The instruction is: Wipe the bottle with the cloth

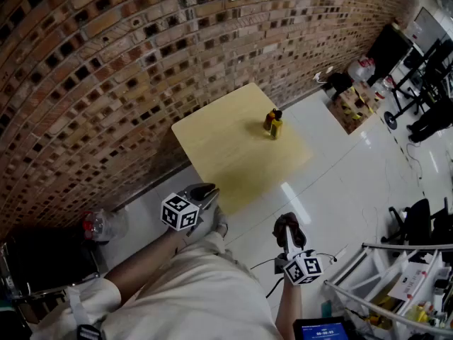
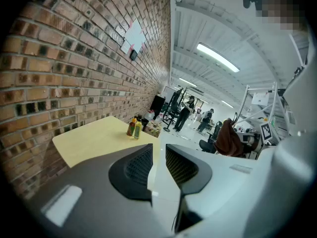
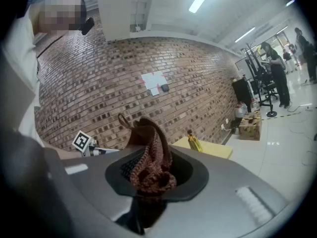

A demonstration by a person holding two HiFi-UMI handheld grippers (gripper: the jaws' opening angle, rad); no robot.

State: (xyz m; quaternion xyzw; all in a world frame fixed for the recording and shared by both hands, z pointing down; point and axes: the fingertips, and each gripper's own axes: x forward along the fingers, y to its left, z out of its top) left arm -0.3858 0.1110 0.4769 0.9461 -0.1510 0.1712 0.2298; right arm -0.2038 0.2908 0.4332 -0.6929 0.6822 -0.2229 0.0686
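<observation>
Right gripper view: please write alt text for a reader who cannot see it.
The right gripper is shut on a bunched brown knitted cloth. Behind it, a yellow bottle stands on a pale table by a brick wall.

A pale square table [image 1: 226, 147] stood on a glossy white floor [image 1: 340, 190], one side against the brick wall [image 1: 106, 83]. Two bottles stood upright on it, close to the edge away from the wall and towards its far corner: a yellow bottle [image 1: 277, 127] with a dark cap, and an orange bottle [image 1: 269, 119] just beside it. The rest of the top was bare wood.
</observation>
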